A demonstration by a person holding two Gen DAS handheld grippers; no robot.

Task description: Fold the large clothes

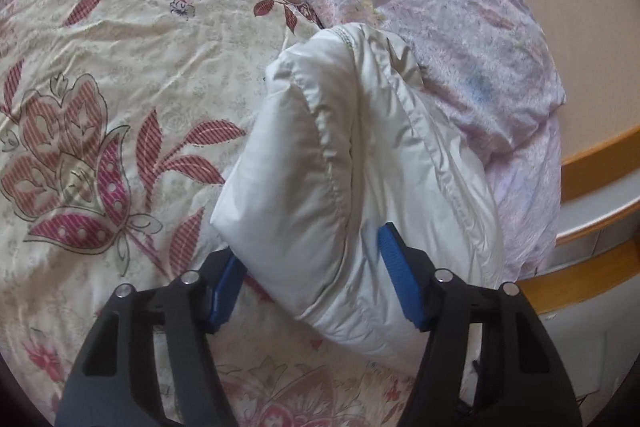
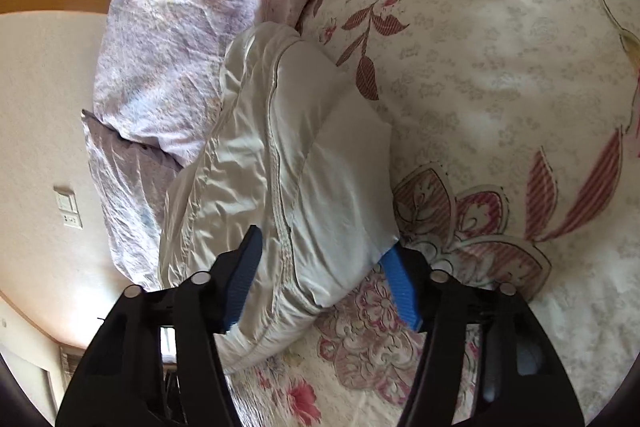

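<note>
Where floral bedspread ends, lilac duvet, beige wall.

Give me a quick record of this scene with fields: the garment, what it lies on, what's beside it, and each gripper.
garment: white padded jacket, folded into a thick bundle
surface: floral bedspread, cream with red flowers
beside it: pale purple quilt, bunched against the jacket's far side
left gripper: blue pads on either side of the bundle's near end, pressing into it
right gripper: likewise clamped on the bundle's end
background: wooden bed frame, wall switch
</note>
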